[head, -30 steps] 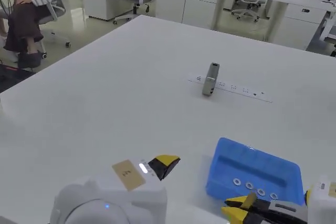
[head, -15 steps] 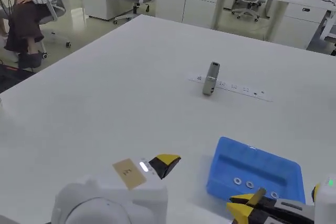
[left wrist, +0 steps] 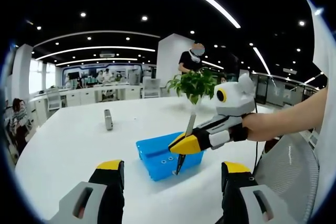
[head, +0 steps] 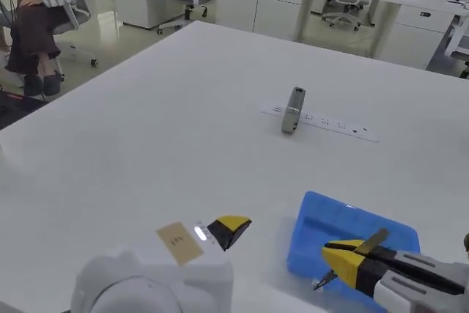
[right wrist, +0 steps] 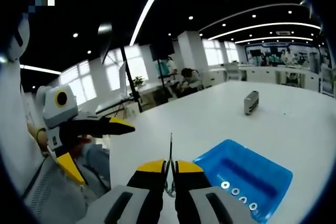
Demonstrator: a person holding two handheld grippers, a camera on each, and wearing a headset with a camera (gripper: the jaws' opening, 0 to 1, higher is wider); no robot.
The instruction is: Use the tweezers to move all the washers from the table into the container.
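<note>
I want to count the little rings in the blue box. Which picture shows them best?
The right gripper view: four washers lie in a row inside the blue container, near and unblocked. The left gripper view shows them as tiny specks. In the head view the right tongs, holding the tweezers, cover that spot.

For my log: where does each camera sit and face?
Head view: on the headset, looking down across the table at the blue container; left gripper and right gripper show at the bottom.
Left gripper view: on the left gripper, facing the container and right gripper between its open jaws.
Right gripper view: along jaws shut on the tweezers, container ahead right.
Both gripper views share the container's washers.
</note>
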